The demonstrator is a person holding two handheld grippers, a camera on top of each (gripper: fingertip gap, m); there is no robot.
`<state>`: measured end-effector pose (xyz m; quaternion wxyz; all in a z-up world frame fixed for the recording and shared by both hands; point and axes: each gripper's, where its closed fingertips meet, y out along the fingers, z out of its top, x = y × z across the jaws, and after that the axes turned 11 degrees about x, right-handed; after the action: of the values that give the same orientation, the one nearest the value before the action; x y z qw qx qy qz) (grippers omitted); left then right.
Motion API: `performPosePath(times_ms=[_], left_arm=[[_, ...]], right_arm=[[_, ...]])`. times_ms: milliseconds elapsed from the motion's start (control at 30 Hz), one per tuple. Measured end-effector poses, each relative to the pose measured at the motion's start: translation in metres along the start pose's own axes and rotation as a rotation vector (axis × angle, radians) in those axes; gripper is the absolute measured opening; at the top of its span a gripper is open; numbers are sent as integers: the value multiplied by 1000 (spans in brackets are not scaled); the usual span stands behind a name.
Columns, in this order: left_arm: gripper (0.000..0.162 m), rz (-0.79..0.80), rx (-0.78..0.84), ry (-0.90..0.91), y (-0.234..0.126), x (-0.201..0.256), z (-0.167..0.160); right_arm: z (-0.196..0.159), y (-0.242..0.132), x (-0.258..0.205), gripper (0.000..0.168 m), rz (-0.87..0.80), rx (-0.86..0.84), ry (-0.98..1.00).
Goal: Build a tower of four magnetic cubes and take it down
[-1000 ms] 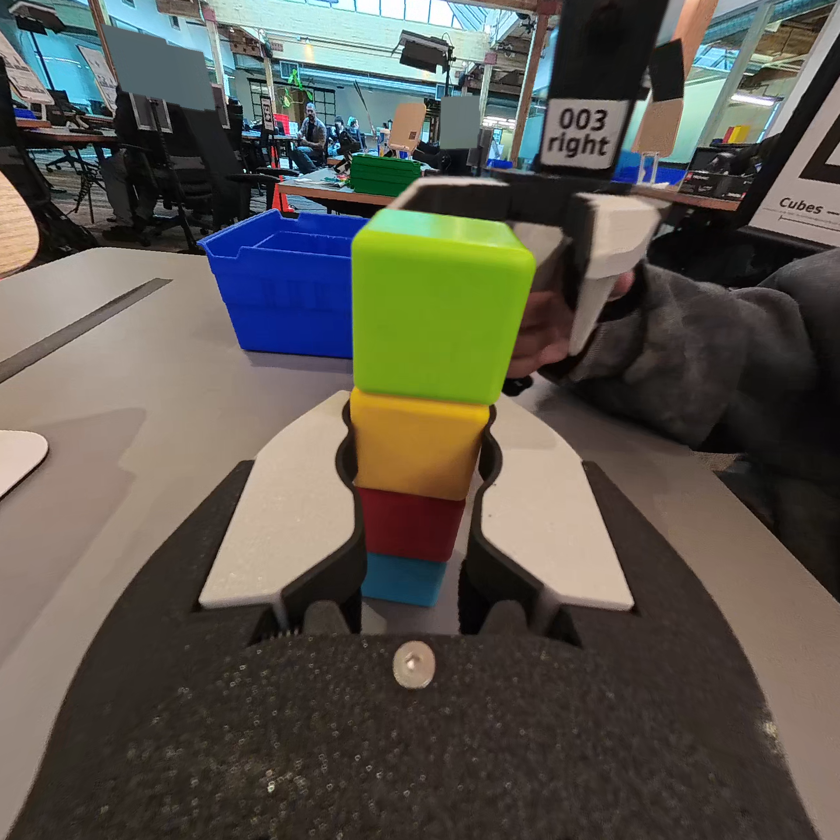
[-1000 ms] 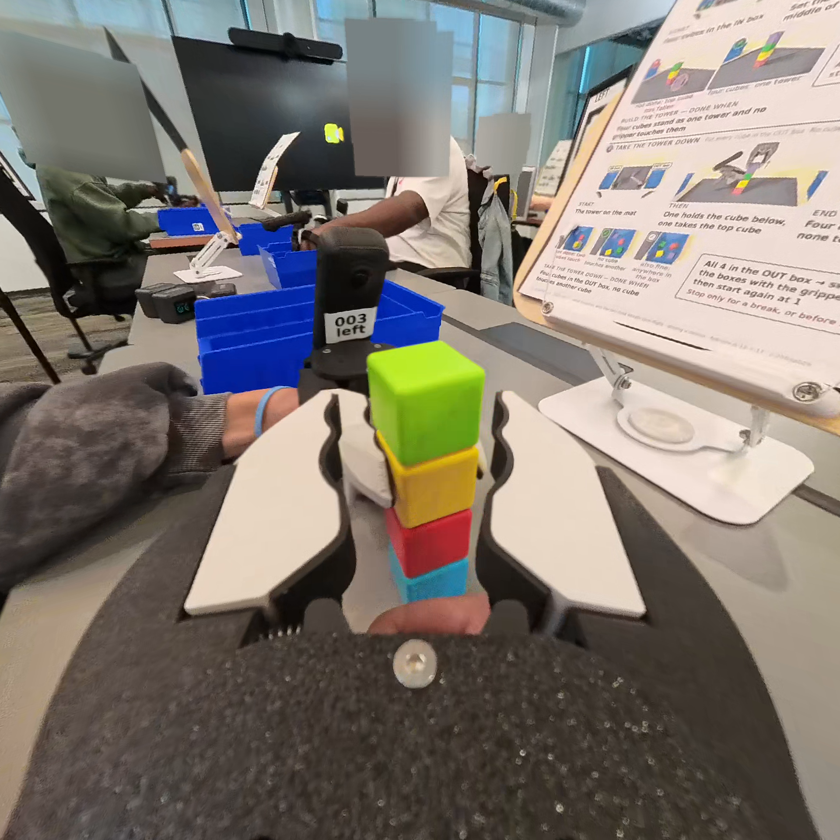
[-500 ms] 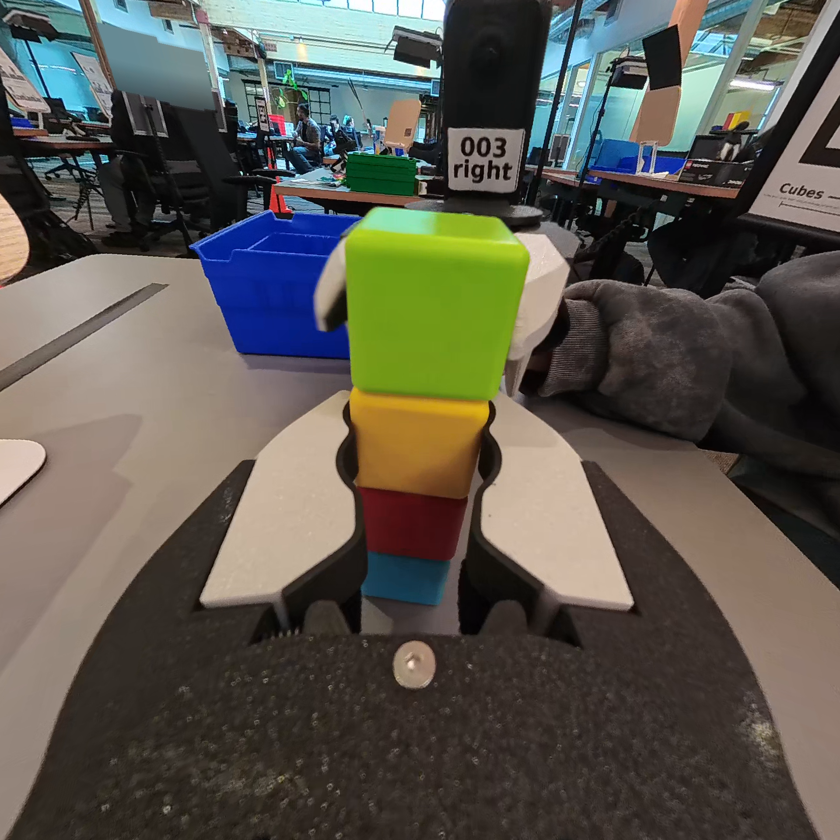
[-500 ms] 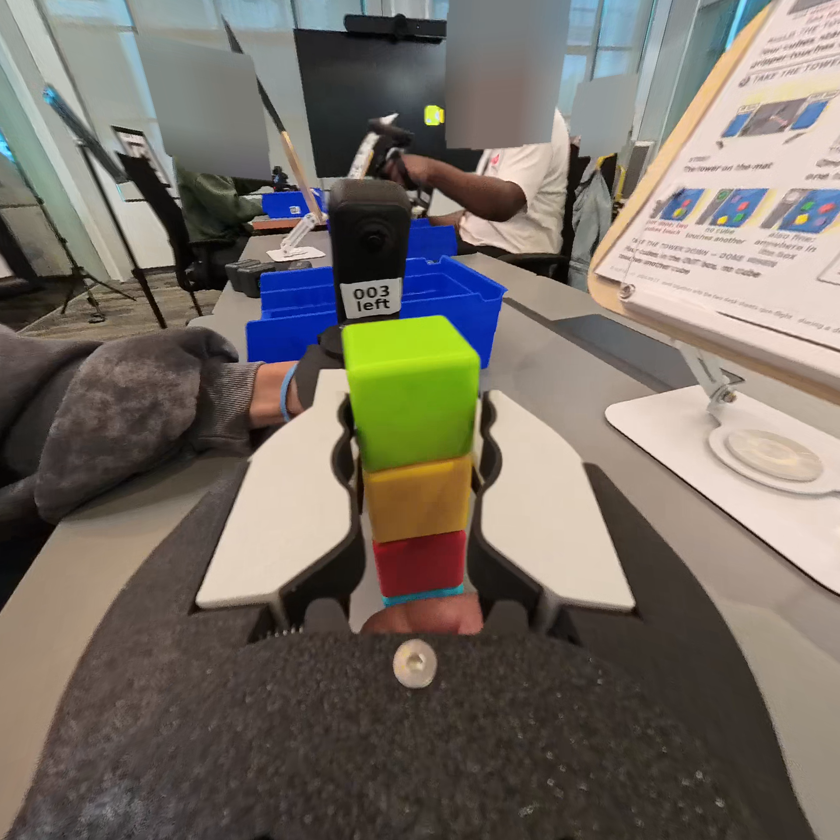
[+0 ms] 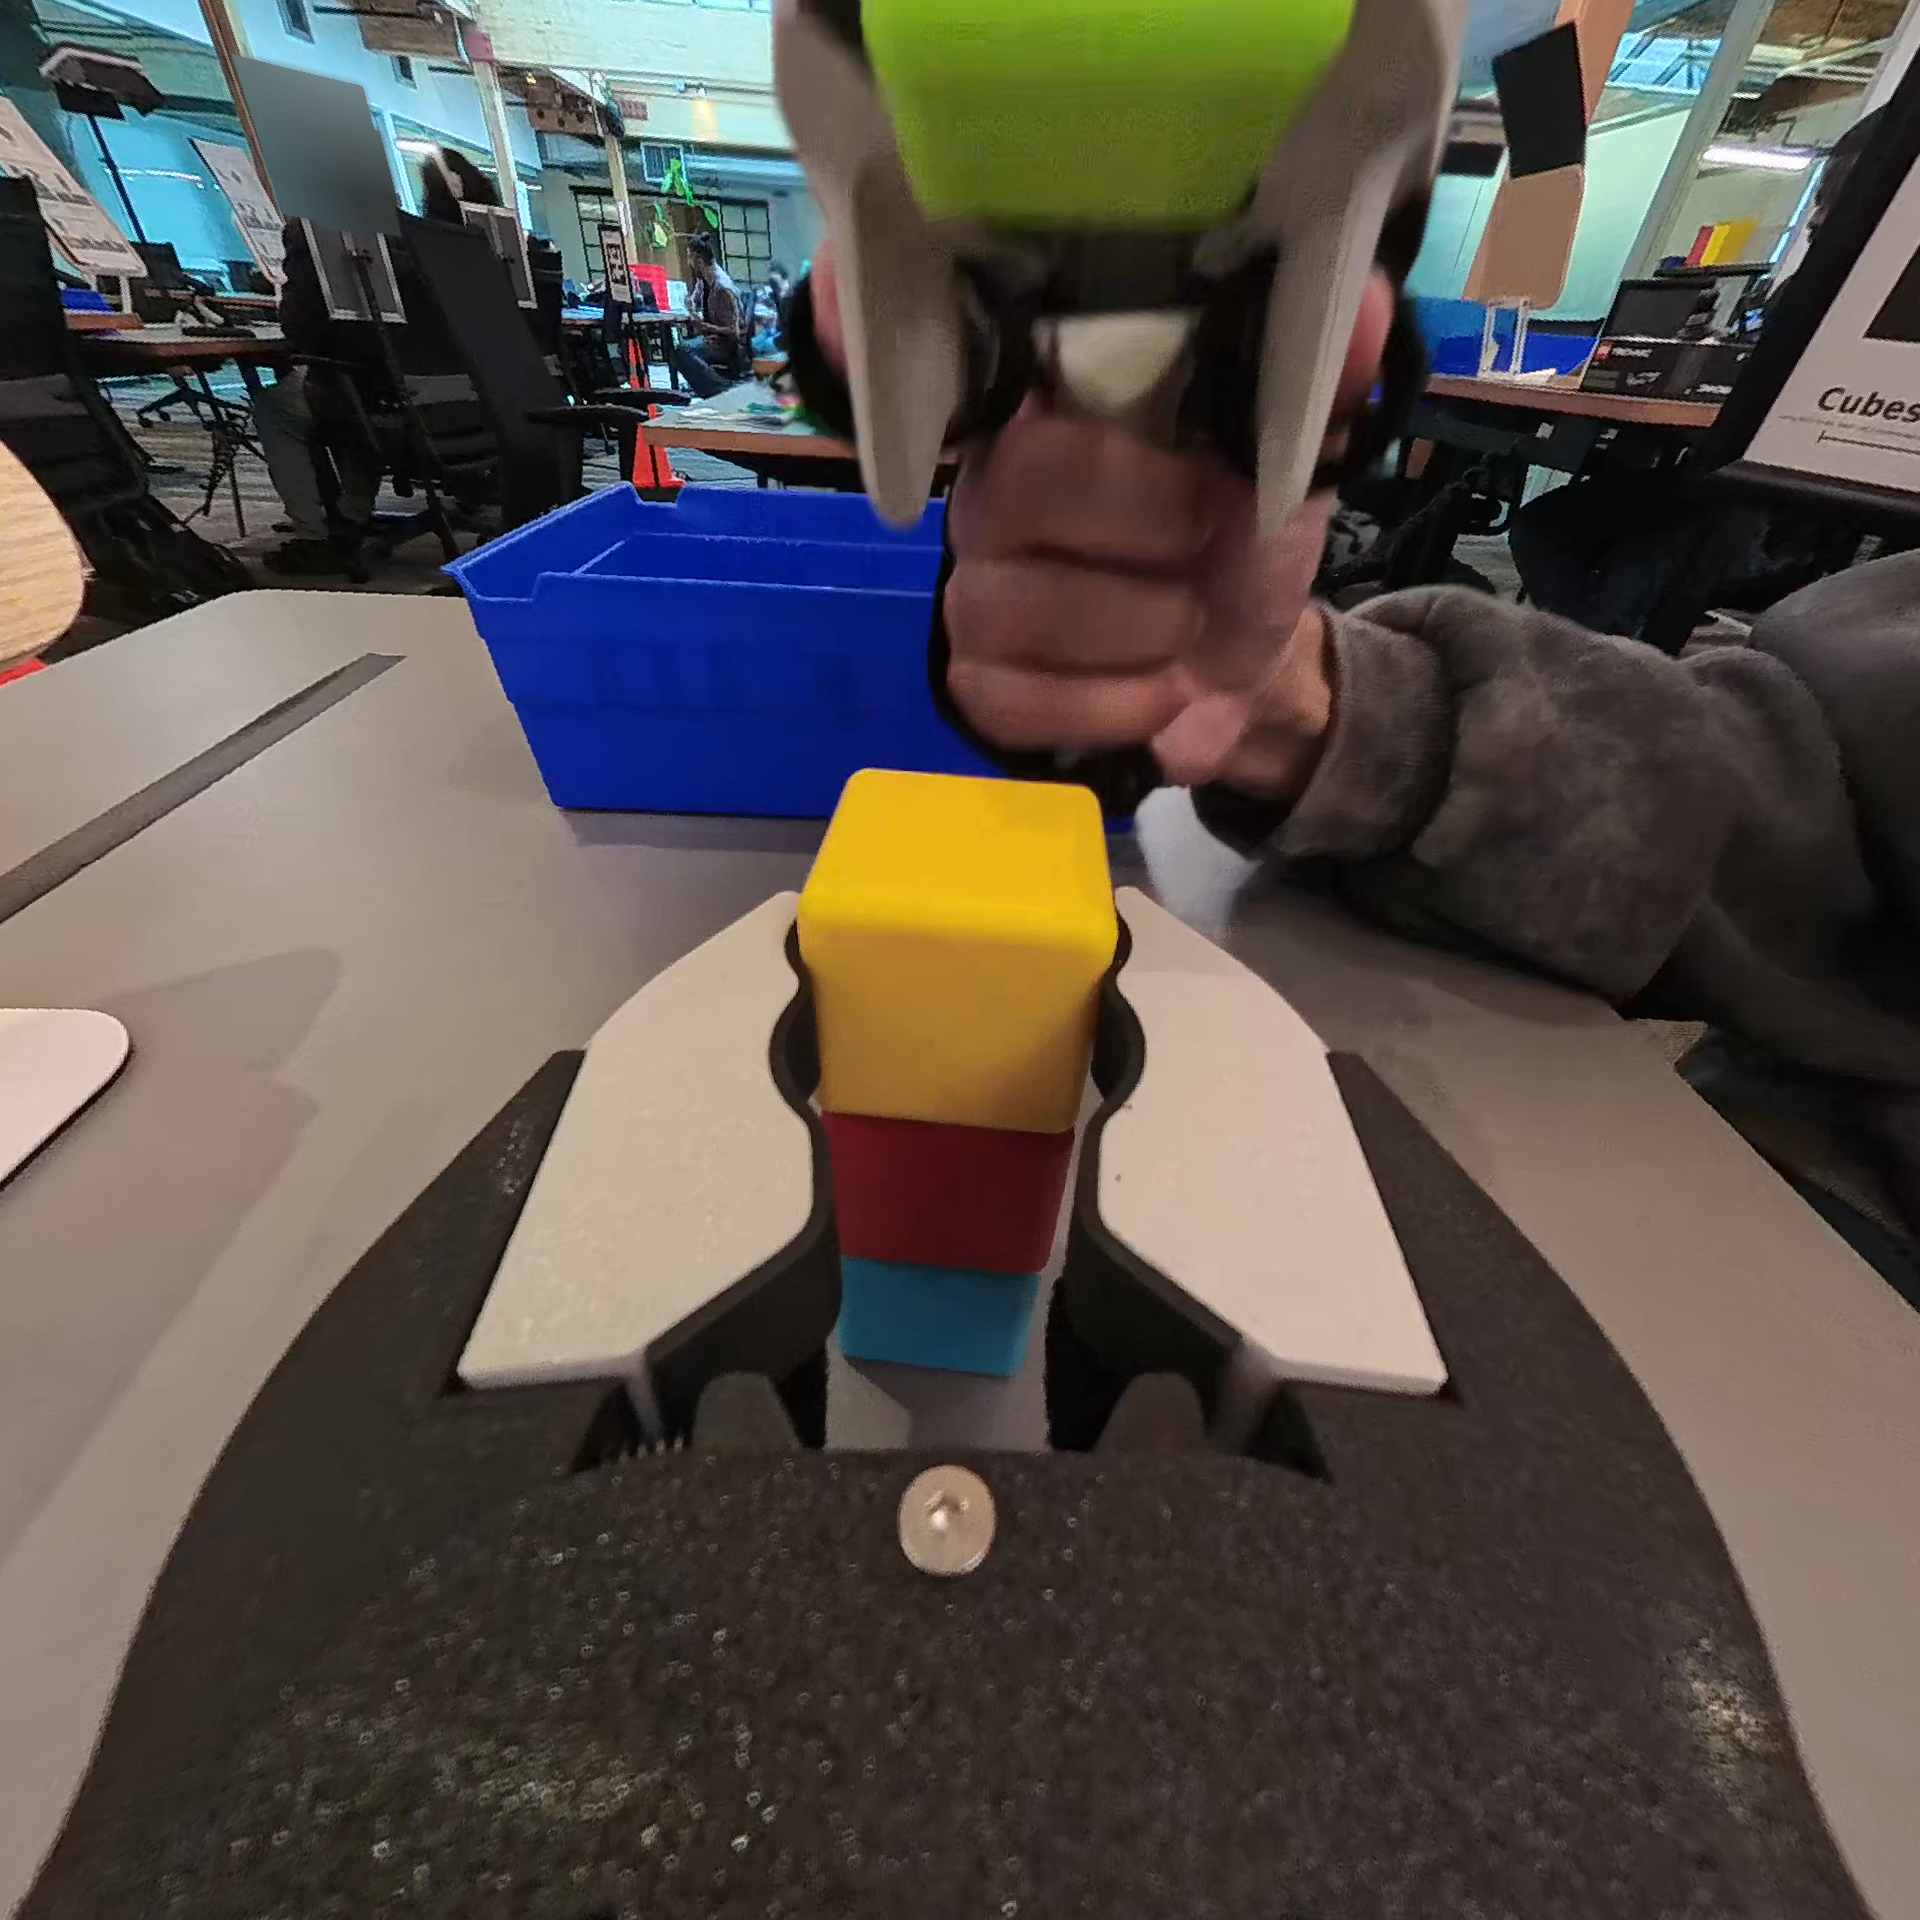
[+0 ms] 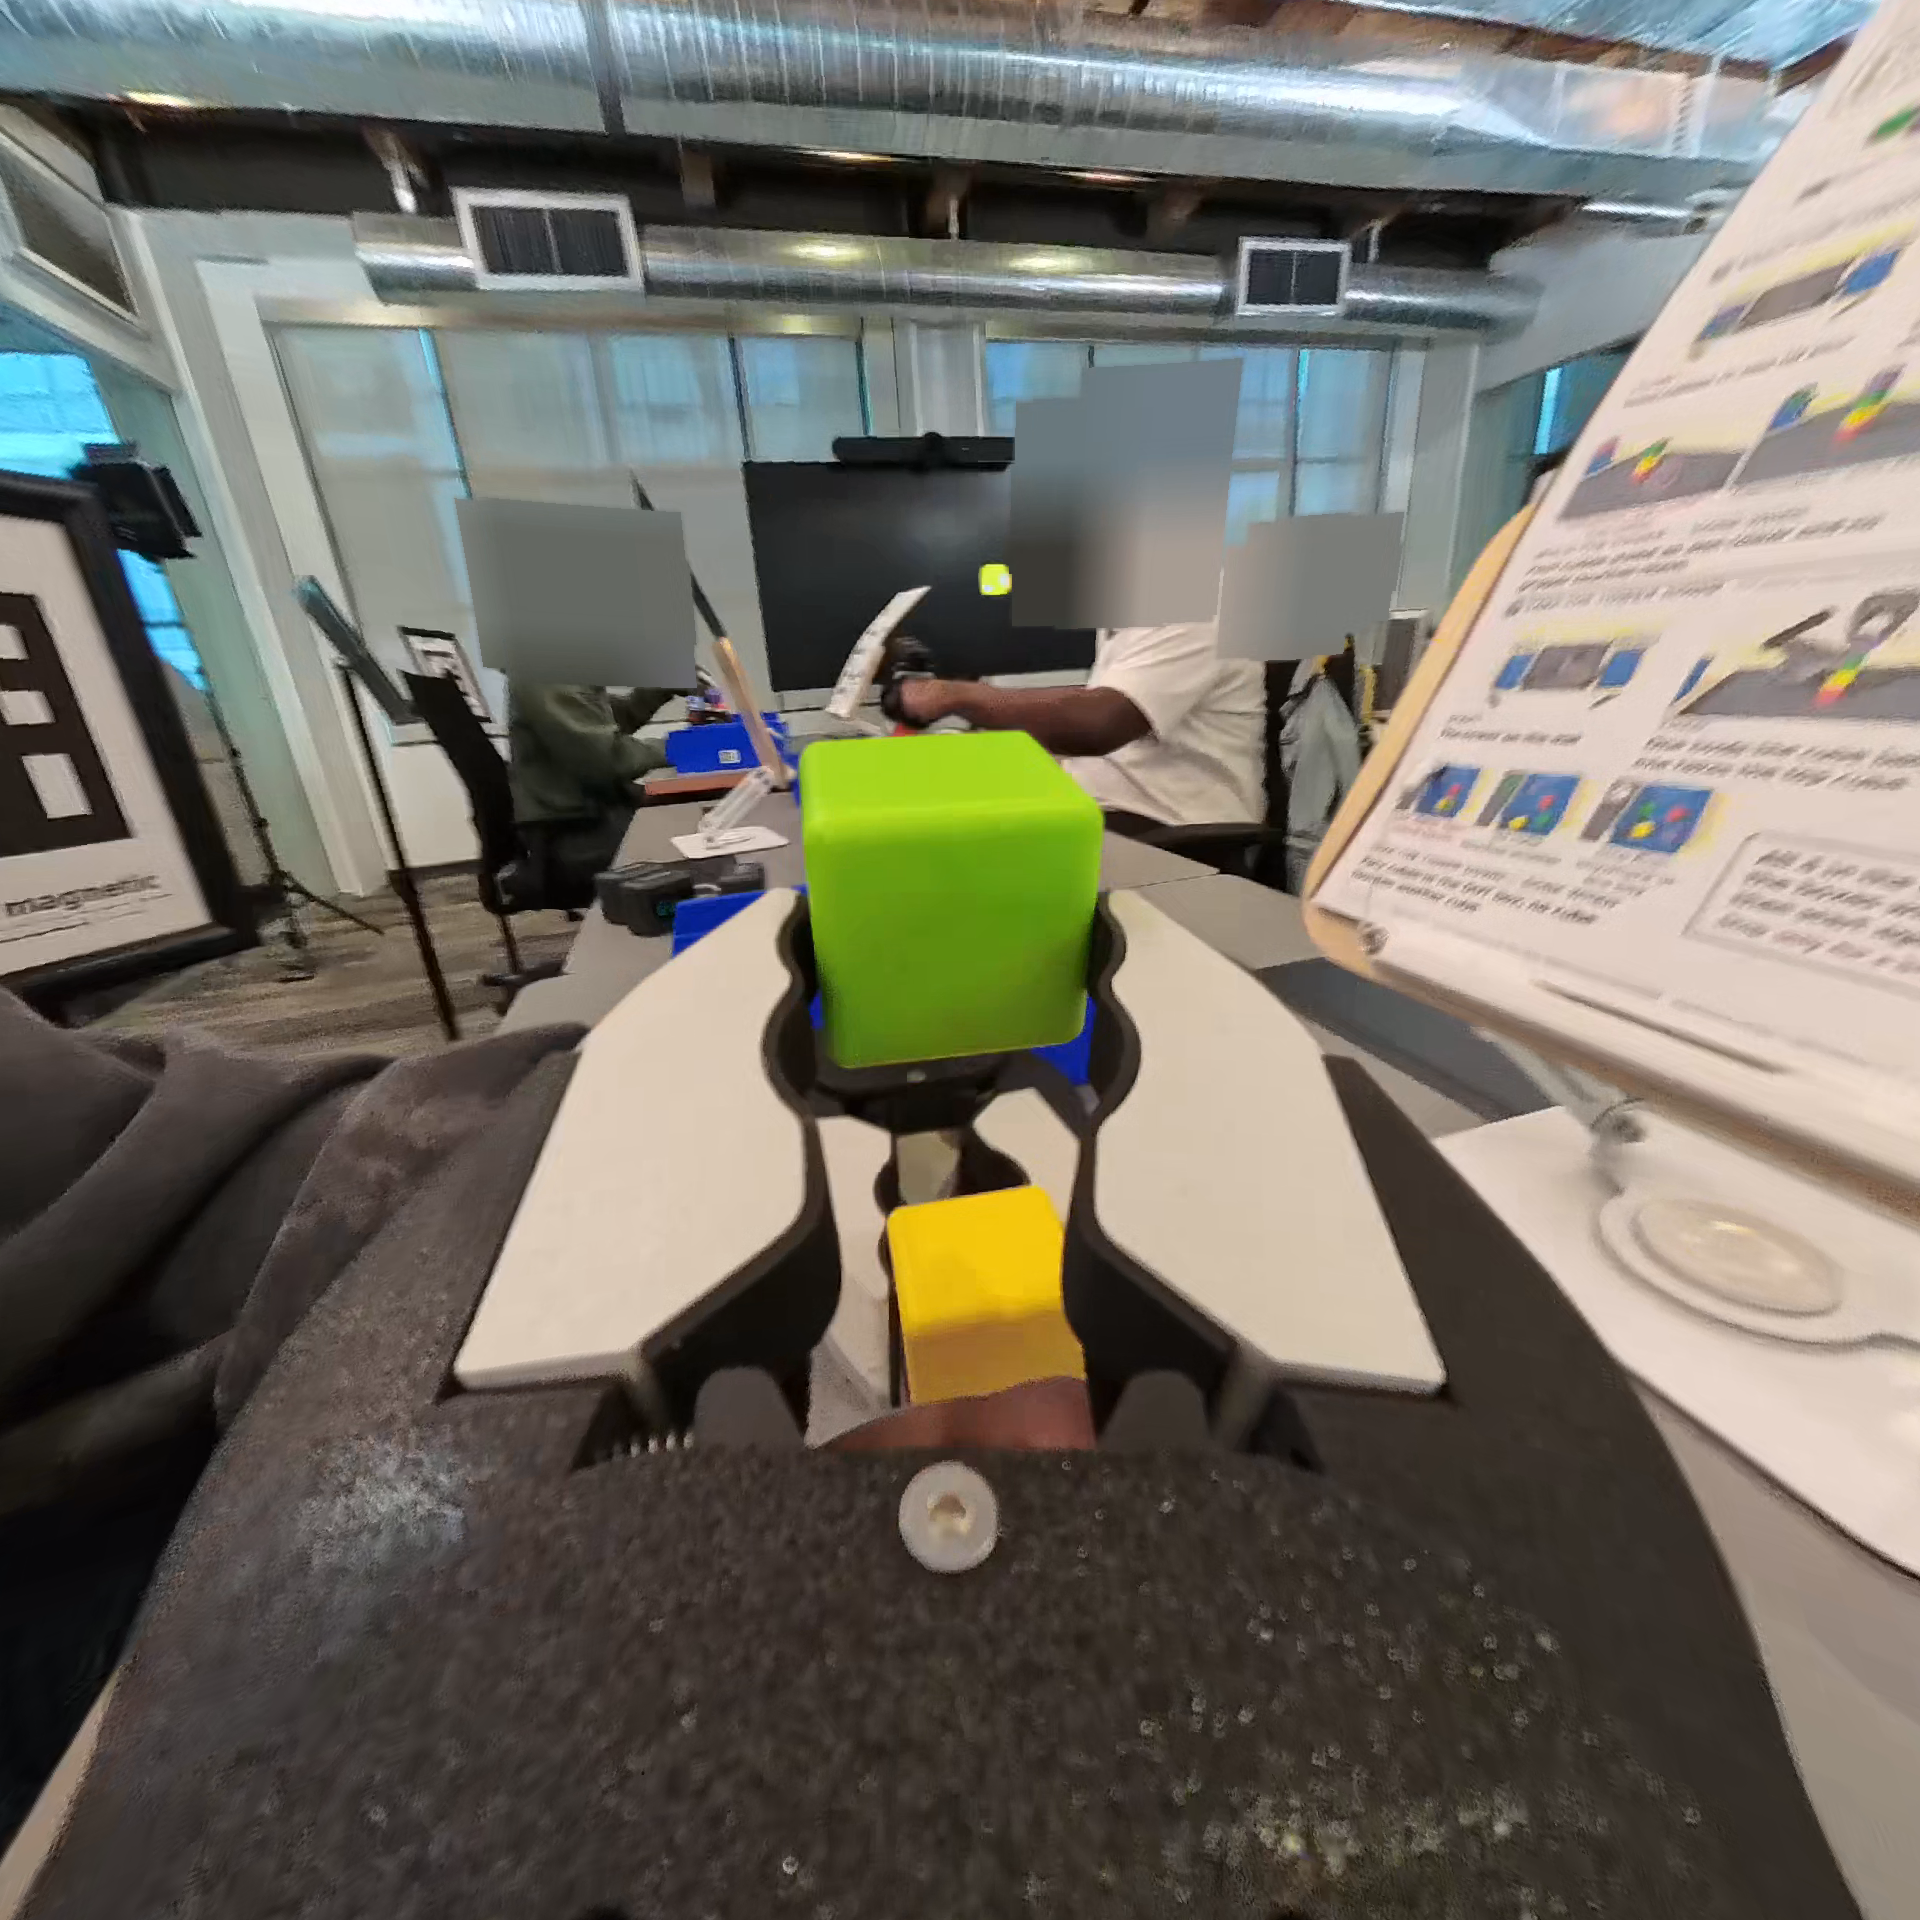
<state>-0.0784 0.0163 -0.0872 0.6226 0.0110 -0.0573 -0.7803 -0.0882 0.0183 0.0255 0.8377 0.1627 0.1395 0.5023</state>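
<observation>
The tower [image 5: 951, 1081] stands upright between the fingers of the left gripper [image 5: 954, 997], its long axis vertical. It counts three cubes: one yellow cube [image 5: 954, 951] on top, one red cube [image 5: 945, 1195] under it, one blue cube [image 5: 935, 1317] at the bottom on the grey table [image 5: 312, 935]. The left gripper's jaws are narrow and press the yellow cube's sides. A fourth, the green cube [image 6: 948, 894], is well above the tower, apart from it, squeezed between the tips of the right gripper [image 6: 951, 987], whose jaws are likewise narrow. The hand [image 5: 1122, 623] holding the right gripper appears blurred beyond the tower. One blue bin [image 5: 707, 665] sits on the table past the left gripper's tips. One instruction board [image 6: 1683, 665] stands to the right gripper's right.
</observation>
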Motion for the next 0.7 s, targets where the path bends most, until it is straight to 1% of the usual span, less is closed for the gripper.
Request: performPosePath(times_ms=[133,167,233,300,367,467,500,567,633,700], left_arm=[[50,6,0,8,0,0,0],[50,7,0,9,0,0,0],[50,9,0,11,0,0,0],[50,9,0,10,0,0,0],[50,8,0,8,0,0,0],[50,11,0,12,0,0,0],[50,12,0,11,0,0,0],[50,11,0,10,1,0,0],[50,9,0,8,1,0,0],[50,9,0,8,1,1,0]], right_arm=[[52,-5,1,50,-147,-29,-94],[66,-9,-1,50,-173,-48,-126],[95,-23,4,50,-278,-97,-178],[126,-42,12,50,-371,-126,-211],[155,-69,29,50,-497,-168,-264],[183,-118,67,50,-722,-260,-308],[187,-136,82,50,-803,-301,-311],[182,-172,115,50,-947,-430,-305],[158,-207,148,50,-1053,-599,-252],[122,-237,178,50,-1114,-782,-189]])
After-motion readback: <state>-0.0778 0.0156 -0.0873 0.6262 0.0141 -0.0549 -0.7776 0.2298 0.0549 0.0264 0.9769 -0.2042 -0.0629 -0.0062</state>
